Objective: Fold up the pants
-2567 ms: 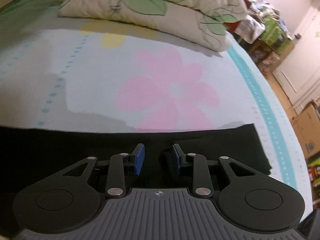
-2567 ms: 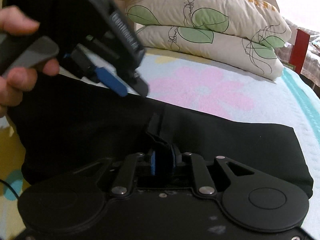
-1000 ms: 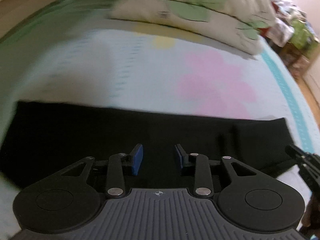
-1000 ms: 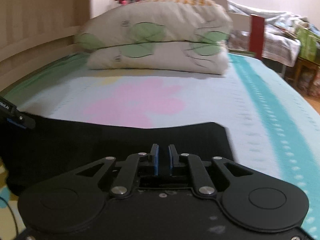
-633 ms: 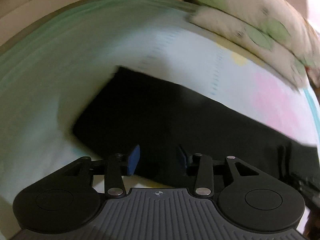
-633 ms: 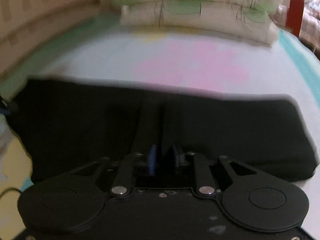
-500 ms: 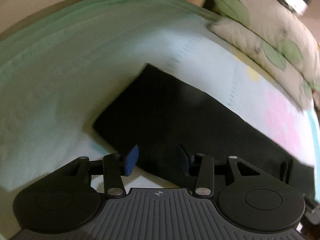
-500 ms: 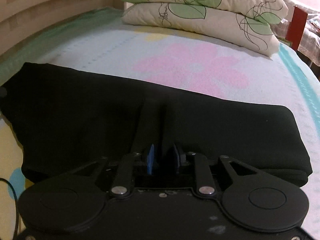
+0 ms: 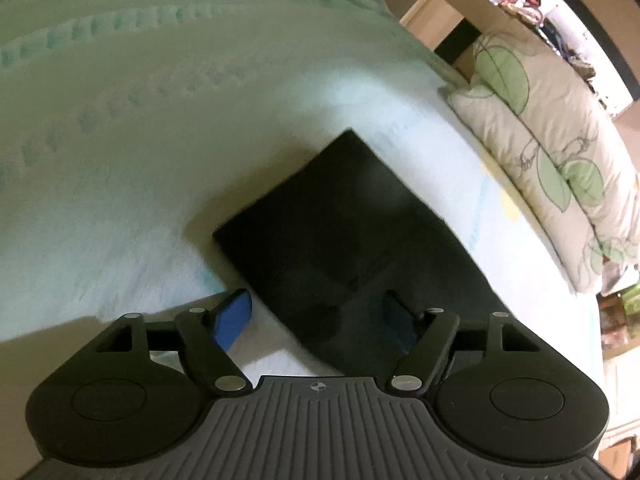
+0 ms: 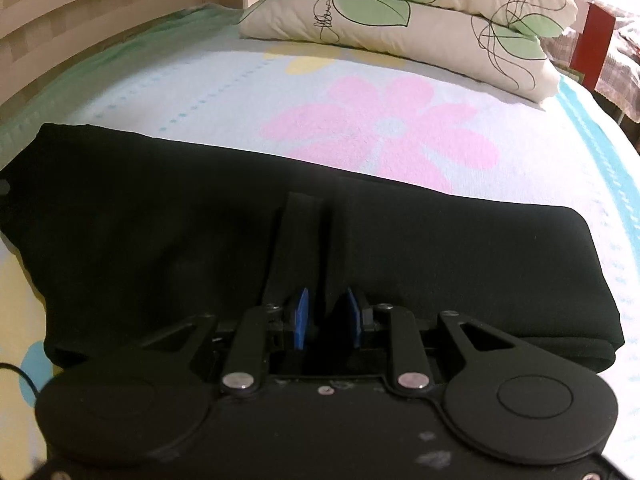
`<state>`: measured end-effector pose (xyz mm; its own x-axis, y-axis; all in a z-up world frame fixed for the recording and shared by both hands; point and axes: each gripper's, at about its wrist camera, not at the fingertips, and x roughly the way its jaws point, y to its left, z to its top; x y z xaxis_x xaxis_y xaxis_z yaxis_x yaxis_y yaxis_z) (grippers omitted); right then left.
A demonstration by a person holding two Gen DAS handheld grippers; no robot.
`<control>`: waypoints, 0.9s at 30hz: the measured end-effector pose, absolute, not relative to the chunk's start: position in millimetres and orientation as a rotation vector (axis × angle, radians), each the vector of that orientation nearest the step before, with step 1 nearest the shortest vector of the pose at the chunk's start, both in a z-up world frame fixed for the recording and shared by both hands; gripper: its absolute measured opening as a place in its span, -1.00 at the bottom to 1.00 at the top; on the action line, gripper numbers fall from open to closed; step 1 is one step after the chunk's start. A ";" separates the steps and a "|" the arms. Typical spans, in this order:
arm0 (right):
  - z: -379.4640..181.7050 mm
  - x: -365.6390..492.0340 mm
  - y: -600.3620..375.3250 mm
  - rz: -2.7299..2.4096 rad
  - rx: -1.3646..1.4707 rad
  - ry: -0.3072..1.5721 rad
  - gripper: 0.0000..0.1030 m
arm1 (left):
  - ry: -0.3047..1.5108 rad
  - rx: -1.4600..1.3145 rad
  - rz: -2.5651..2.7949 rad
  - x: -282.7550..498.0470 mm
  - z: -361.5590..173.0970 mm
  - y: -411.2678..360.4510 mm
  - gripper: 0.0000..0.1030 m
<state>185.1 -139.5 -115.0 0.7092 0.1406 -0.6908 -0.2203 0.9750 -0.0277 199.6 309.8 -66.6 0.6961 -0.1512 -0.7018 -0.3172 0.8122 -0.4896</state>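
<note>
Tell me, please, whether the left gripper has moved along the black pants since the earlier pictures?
Yes. The left gripper, open, has travelled leftward, away from the pillows, from mid-length to the left end of the black pants.

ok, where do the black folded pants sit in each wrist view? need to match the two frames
Left wrist: the black folded pants run diagonally from centre to lower right, one squared end pointing up-left, the near edge between the open jaws.
Right wrist: they span the middle band left to right, a raised strip of fabric between the slightly parted jaws.
Shared landmark: the stacked cream pillows with green leaf print, far right in the left view, top centre in the right.
</note>
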 end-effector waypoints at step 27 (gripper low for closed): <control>-104.5 162.2 -135.3 0.236 -0.116 0.637 -0.79 | 0.769 -0.627 0.093 236.9 -53.3 309.2 -0.79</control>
